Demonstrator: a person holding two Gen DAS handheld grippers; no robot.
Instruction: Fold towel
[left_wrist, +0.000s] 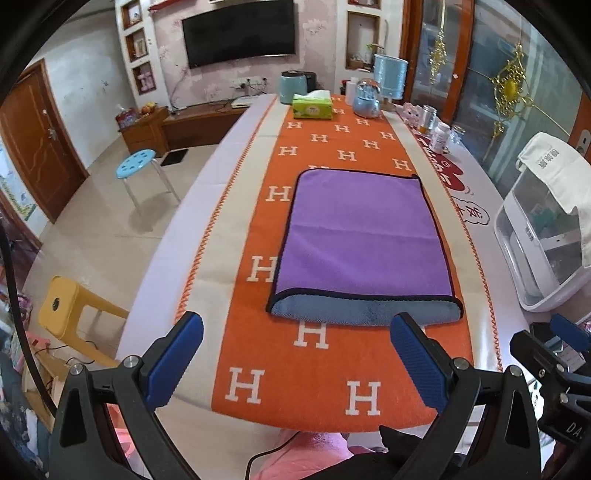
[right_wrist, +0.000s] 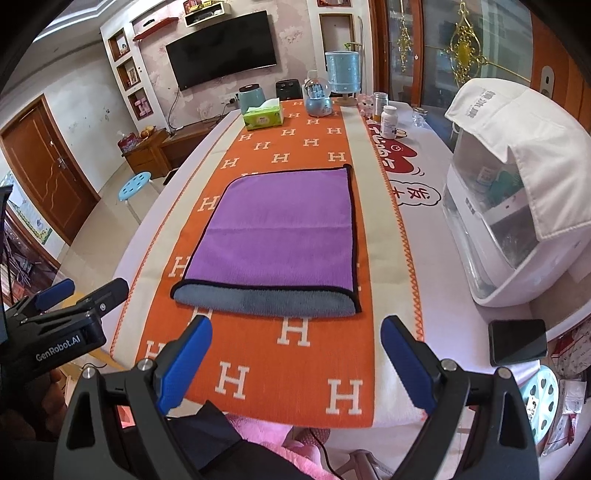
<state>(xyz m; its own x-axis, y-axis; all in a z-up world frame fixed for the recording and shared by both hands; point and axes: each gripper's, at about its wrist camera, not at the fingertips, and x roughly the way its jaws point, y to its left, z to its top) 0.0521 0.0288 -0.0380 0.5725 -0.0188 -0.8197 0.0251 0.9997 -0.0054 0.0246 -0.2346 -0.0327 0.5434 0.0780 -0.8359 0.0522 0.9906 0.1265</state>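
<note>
A purple towel (left_wrist: 360, 236) with black trim lies folded flat on the orange runner (left_wrist: 314, 369); its grey underside shows along the near edge. It also shows in the right wrist view (right_wrist: 280, 236). My left gripper (left_wrist: 295, 332) is open and empty, above the table's near edge, just short of the towel. My right gripper (right_wrist: 295, 332) is open and empty, likewise short of the towel's near edge. The right gripper shows at the right of the left wrist view (left_wrist: 561, 343); the left gripper shows at the left of the right wrist view (right_wrist: 70, 295).
A green tissue box (left_wrist: 313, 106), a snow globe (left_wrist: 365, 98), jars and a blue canister (left_wrist: 390, 75) stand at the table's far end. A white appliance (right_wrist: 509, 206) under a cloth stands on the right, a black phone (right_wrist: 517, 341) near it. Stools stand left of the table.
</note>
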